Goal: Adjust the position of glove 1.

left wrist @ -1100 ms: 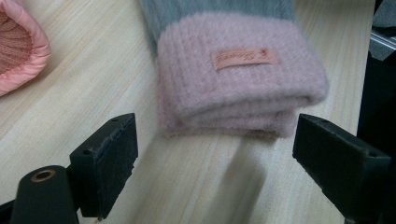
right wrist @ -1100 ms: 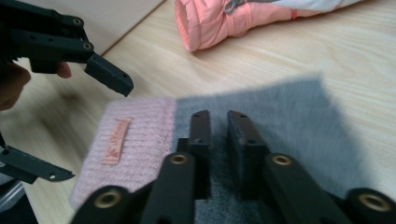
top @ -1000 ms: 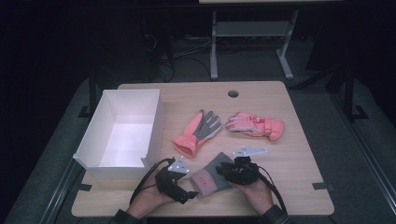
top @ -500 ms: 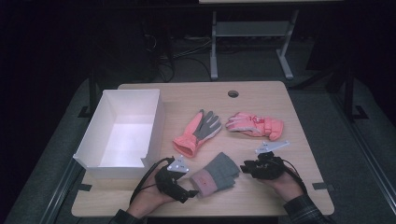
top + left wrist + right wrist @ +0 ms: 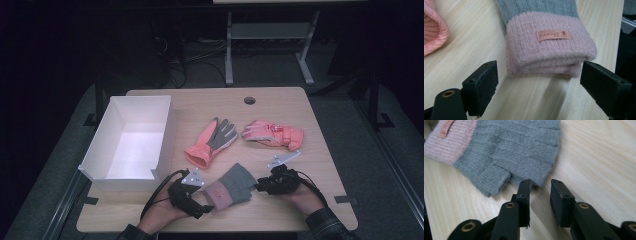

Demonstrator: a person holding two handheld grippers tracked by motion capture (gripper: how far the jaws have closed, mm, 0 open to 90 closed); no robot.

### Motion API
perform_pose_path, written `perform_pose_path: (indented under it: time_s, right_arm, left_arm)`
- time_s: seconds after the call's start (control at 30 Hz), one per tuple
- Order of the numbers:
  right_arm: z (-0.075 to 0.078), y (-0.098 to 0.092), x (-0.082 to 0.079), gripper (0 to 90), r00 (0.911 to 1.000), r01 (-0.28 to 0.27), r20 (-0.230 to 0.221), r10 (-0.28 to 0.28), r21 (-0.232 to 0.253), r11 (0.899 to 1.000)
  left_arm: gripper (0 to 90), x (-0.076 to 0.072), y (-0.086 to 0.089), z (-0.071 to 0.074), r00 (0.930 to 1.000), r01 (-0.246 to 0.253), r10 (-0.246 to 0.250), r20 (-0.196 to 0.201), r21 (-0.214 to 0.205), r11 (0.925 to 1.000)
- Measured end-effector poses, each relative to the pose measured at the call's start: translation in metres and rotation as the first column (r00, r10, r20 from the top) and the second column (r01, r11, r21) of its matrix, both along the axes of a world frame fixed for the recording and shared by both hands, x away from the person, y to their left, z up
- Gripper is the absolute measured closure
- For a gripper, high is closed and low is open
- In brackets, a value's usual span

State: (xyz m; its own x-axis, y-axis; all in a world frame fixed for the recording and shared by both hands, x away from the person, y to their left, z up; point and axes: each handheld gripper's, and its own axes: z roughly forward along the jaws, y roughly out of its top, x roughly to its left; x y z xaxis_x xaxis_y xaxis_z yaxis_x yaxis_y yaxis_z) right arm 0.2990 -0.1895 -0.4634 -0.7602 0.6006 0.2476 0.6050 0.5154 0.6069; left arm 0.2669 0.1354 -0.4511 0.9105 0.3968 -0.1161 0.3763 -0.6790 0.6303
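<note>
- high view: the grey and pink knit glove (image 5: 231, 186) lies flat at the near edge of the table (image 5: 320, 165), right between the two hands.
- its long way runs from low left to up right. the pink cuff end points at the left gripper (image 5: 192, 196). the grey end points at the right gripper (image 5: 267, 185).
- left gripper view: the jaws are spread wide apart. the pink cuff (image 5: 549, 47) sits just past them, in the gap's line, but the pads do not touch it. a small label (image 5: 553, 35) is on top of the cuff.
- right gripper view: the jaws have just been closing and now stand close together, with a thin gap and nothing between them. the grey edge of the glove (image 5: 524, 150) is just in front of the left pad, maybe brushing it. i cannot tell for sure.
- both grippers are very near the glove, one at each end. the left one looks best lined up, since the cuff is straight ahead of its open jaws. i think a short push forward and a squeeze would catch it.
- two pink ski gloves (image 5: 212, 141) lie farther back, well apart from the knit one. the white box (image 5: 165, 135) stands to the left with nothing in it.
</note>
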Motion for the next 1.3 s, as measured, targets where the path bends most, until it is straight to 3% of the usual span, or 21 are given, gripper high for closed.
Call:
perform_pose_path:
  time_s: [0.23, 0.4, 0.5, 0.73, 0.8, 0.93, 1.03, 1.17, 1.3]
  right_arm:
    - [0.001, 0.001, 0.000, 90.0, 1.0000, -0.007, 0.001, 0.007, -0.002, 1.000]
    - [0.007, 0.000, -0.003, 90.0, 0.9998, -0.018, 0.013, 0.018, 0.023, 1.000]
    - [0.005, -0.001, -0.002, 75.1, 0.9997, -0.023, -0.007, 0.023, 0.009, 1.000]
    - [0.001, 0.002, -0.001, 69.8, 0.9992, -0.038, -0.005, 0.038, -0.012, 0.999]
    - [0.001, 0.002, 0.000, 70.4, 0.9993, -0.037, 0.002, 0.037, -0.017, 0.999]
    - [0.001, 0.006, 0.000, 77.2, 0.9991, -0.042, 0.009, 0.042, -0.024, 0.999]
    - [0.001, 0.008, 0.000, 89.4, 0.9989, -0.041, 0.022, 0.042, -0.040, 0.998]
    - [0.001, 0.008, 0.000, 90.0, 0.9987, -0.041, 0.028, 0.042, -0.053, 0.998]
    - [0.004, 0.009, -0.003, 90.0, 0.9986, -0.049, 0.018, 0.049, -0.025, 0.998]
  left_arm:
    - [14.4, 0.000, -0.003, -0.002, 1.0000, 0.001, -0.001, -0.006, 0.003, 1.0000]
    - [14.4, 0.000, -0.003, -0.003, 1.0000, 0.002, -0.001, -0.008, 0.017, 0.9998]
    - [14.7, -0.001, -0.003, -0.003, 1.0000, -0.003, 0.003, -0.007, 0.013, 0.9999]
    - [15.3, -0.001, -0.004, -0.005, 0.9997, 0.021, -0.020, -0.010, 0.041, 0.9989]
    - [15.3, -0.002, -0.005, -0.006, 0.9998, 0.011, -0.011, -0.016, 0.034, 0.9994]
    - [15.3, -0.002, -0.007, -0.008, 0.9997, 0.025, -0.024, -0.010, 0.065, 0.9976]
    - [15.3, -0.003, -0.009, -0.008, 0.9995, 0.033, -0.033, 0.001, 0.077, 0.9965]
    - [15.3, -0.003, -0.010, -0.008, 0.9994, 0.032, -0.033, 0.008, 0.077, 0.9965]
    - [15.4, -0.003, -0.010, -0.008, 0.9992, 0.036, -0.037, 0.011, 0.082, 0.9960]
